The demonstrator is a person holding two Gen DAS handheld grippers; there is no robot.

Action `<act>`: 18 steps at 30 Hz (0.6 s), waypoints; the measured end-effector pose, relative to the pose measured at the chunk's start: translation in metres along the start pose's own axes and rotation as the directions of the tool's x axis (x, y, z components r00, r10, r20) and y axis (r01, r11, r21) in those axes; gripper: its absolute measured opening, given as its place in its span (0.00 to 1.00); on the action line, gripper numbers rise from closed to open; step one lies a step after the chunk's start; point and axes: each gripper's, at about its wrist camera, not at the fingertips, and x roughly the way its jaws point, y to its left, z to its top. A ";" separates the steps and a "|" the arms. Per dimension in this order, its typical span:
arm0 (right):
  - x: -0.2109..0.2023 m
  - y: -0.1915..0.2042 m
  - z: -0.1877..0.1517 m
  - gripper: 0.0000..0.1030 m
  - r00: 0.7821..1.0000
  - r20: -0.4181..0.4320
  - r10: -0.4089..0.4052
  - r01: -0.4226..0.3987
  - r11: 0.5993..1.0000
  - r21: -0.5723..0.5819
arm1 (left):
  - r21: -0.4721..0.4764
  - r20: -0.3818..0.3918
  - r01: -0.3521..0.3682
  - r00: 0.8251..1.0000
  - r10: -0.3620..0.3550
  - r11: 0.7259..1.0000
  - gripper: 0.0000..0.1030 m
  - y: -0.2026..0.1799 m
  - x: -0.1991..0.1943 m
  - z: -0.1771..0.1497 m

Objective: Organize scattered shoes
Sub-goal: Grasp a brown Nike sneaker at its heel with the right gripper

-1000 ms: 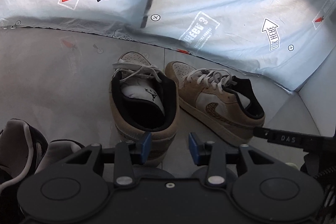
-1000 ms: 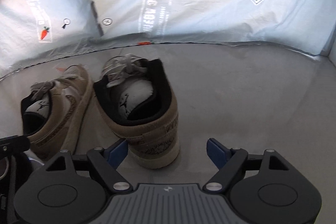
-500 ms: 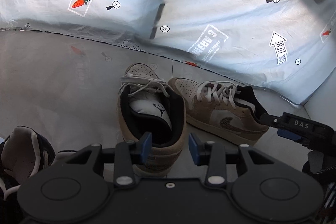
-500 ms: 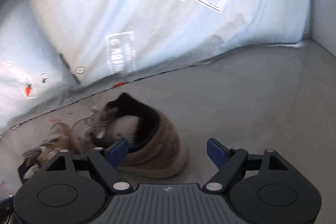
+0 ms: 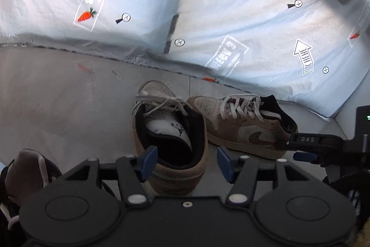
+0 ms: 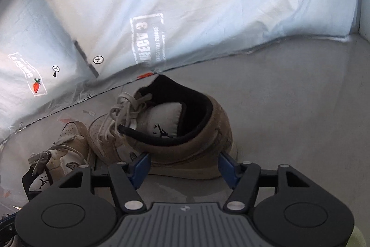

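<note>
Now wider at the left gripper: blue fingertips parted and empty, straddling the heel of the near tan sneaker, against a narrow gap half a second back. Closer in at the right gripper too, spread open around the heel of the second tan sneaker, nothing clamped, whether touching hard to tell. Second sneaker angled off to the right, toe beside the toe of the near one, both on the grey floor near the pale printed sheet. Dark shoe low at left, same spot as before.
</note>
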 end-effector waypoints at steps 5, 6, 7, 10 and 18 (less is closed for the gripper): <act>0.014 -0.017 0.021 0.63 0.997 0.027 -0.068 0.068 0.998 0.003 | -0.004 0.010 0.006 1.000 -0.005 1.000 0.79 0.002 0.002 0.000; 0.013 -0.019 0.026 0.63 0.997 0.032 -0.070 0.069 0.997 0.015 | -0.008 0.017 0.008 1.000 -0.007 1.000 0.79 0.002 0.002 0.001; 0.009 -0.019 0.028 0.64 0.997 0.043 -0.064 0.062 0.997 0.038 | -0.012 0.021 0.011 1.000 -0.010 1.000 0.79 0.003 0.002 0.001; -0.005 -0.016 0.025 0.67 0.997 0.070 0.018 -0.027 0.992 0.127 | -0.030 0.024 0.007 1.000 -0.007 1.000 0.79 0.003 0.004 0.002; -0.008 0.036 0.027 0.82 0.987 0.127 0.099 -0.114 0.986 0.120 | -0.014 0.021 0.008 1.000 -0.008 1.000 0.79 0.002 0.001 0.002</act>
